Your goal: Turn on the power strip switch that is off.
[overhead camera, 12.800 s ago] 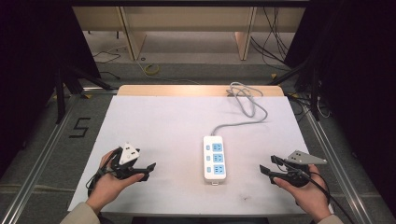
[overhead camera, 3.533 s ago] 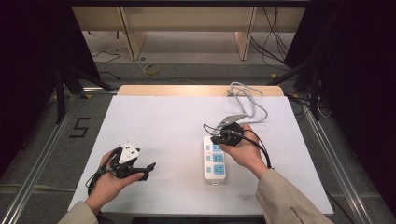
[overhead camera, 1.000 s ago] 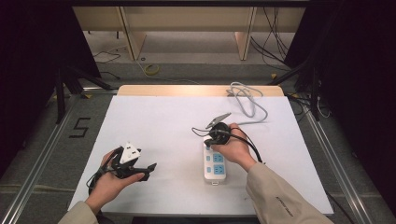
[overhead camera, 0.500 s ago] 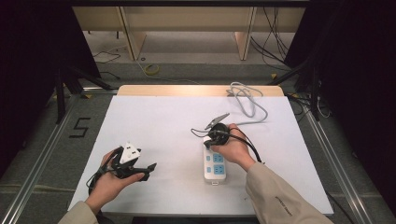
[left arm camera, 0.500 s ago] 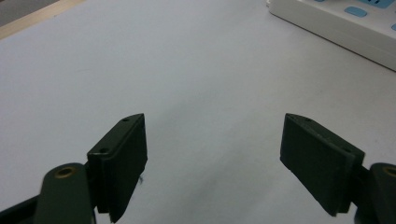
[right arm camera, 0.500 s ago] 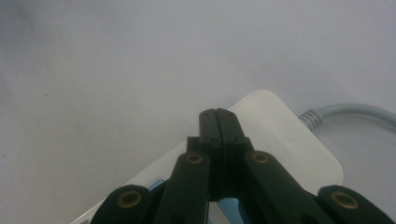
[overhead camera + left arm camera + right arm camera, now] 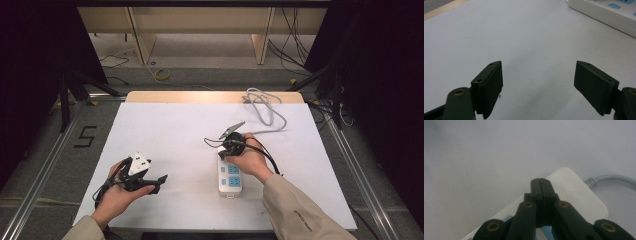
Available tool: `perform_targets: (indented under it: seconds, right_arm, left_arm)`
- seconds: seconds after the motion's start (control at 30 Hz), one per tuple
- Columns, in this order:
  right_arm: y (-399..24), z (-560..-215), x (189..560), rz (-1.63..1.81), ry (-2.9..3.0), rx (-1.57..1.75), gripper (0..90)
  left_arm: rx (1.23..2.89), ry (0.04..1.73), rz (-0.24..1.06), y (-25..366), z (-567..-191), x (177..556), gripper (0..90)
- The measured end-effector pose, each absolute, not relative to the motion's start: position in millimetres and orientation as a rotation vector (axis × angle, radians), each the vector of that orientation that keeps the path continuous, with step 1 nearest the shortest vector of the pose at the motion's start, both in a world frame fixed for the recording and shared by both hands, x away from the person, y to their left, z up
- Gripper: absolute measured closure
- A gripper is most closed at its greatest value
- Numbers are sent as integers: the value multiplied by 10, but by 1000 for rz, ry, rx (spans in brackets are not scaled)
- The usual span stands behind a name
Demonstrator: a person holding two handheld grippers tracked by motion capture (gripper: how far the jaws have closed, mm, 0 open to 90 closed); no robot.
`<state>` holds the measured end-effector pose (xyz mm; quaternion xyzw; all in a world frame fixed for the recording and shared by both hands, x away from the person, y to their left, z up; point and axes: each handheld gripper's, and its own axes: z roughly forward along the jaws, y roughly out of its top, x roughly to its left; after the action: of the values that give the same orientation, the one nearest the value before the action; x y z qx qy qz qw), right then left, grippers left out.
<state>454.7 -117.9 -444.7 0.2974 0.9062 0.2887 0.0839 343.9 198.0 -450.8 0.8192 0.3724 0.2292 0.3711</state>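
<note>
Nearest me, the left gripper (image 7: 159, 181) rests low on the white table (image 7: 165, 130) by the person's left hand (image 7: 117, 195), jaws spread wide with nothing between them, just where it sat a good while back. In the left gripper view its two pads frame bare tabletop.

A little farther in, the power strip (image 7: 230, 176) lies lengthwise at the middle of the table, its blue sockets facing up. The right gripper (image 7: 226, 148) is what changed: it has come in from the table's right edge and, over the last seconds, crept along the strip to its far end. In the right gripper view the jaws are pressed tight together, holding nothing, tips poised over the cord end of the white casing. I'd guess it means to press a switch there, though I can't see one.

Beyond, the grey cord (image 7: 264, 107) loops toward the table's far edge
</note>
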Motion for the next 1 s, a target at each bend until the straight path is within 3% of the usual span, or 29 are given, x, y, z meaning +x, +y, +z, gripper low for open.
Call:
perform_targets:
  seconds: [1.0]
  right_arm:
    - [-1157, -4476, 4498, 847, 2697, 886, 900]
  left_arm:
    - [2101, 960, 588, 1975, -4509, 3437, 231]
